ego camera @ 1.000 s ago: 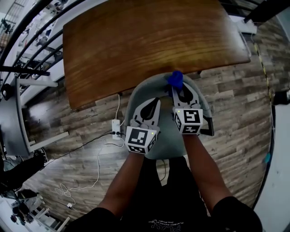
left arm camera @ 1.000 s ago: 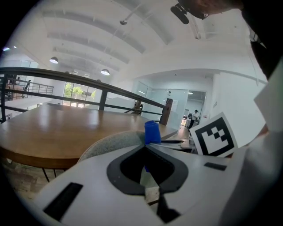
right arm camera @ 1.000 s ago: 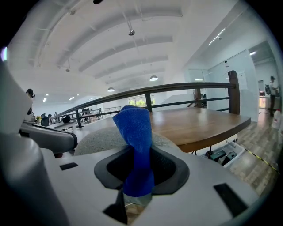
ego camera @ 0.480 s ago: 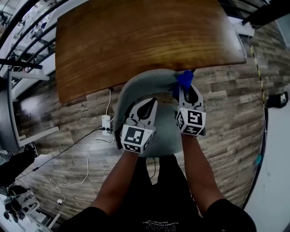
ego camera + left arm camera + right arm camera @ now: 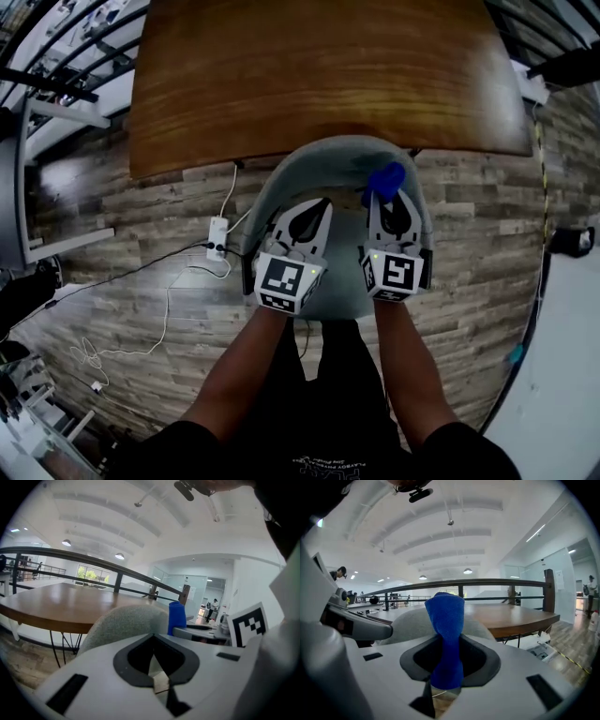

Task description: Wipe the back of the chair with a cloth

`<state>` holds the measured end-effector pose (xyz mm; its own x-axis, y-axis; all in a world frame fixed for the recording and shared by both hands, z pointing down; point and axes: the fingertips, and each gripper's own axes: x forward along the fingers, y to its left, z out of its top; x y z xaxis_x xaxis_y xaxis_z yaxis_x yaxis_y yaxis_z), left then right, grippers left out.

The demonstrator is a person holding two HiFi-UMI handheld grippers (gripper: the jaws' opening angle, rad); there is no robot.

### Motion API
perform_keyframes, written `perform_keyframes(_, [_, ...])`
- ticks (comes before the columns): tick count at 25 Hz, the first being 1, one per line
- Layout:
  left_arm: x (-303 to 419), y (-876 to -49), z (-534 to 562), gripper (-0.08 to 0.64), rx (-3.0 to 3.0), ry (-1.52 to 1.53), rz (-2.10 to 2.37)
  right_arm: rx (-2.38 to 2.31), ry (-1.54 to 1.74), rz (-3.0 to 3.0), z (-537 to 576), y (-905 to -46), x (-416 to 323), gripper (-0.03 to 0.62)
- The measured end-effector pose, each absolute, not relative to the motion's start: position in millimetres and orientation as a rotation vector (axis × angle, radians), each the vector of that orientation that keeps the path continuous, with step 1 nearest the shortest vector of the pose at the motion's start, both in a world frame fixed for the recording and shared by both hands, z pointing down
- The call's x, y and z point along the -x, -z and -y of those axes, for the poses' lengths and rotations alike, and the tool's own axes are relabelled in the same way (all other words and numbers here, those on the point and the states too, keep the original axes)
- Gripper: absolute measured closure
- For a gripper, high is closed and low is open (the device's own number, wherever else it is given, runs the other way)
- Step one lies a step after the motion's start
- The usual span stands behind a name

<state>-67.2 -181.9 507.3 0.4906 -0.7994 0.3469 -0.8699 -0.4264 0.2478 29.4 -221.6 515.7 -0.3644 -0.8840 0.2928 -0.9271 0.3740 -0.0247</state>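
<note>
Wooden table (image 5: pixel 328 84), cut off at the top edge. Grey chair (image 5: pixel 309 164) tucked against it, seat partly hidden by both arms. Left gripper (image 5: pixel 317 206): jaws together, empty. Right gripper (image 5: pixel 385 193): clamped on the blue cloth (image 5: pixel 386 176) at the chair back's right side; contact there cannot be made out.

chair (image 5: pixel 309 169) before table (image 5: pixel 319 75) | cloth (image 5: pixel 385 178) at chair back's right side | power strip (image 5: pixel 217 238) left of chair

Two tongs: left tongs (image 5: pixel 317 208), right tongs (image 5: pixel 389 195). One cloth (image 5: pixel 386 177), one chair (image 5: pixel 319 161), one table (image 5: pixel 319 75), one power strip (image 5: pixel 217 238).
</note>
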Motion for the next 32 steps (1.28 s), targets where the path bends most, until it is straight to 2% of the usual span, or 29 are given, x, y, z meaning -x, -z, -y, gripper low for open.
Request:
perform_keyframes(10, [155,-515,170,0.554,-2.189,-0.148,1.616,-1.3,-0.329,2.609,186,-535,93,0.483])
perform_keyframes(17, [200,-526,159,0.554,-2.091,-0.145,1.731,-1.115,-0.336,2.695,166,-546,149,0.483])
perform_keyframes(23, [218,-537,153,0.554,-2.06,-0.145,1.749,-1.058,-0.333,2.688,169,-558,176,0.483])
perform_keyframes(32, [215,-544,153,0.554,-2.059,-0.142,1.734,-1.067,-0.272,2.695,180,-561,173,0.483])
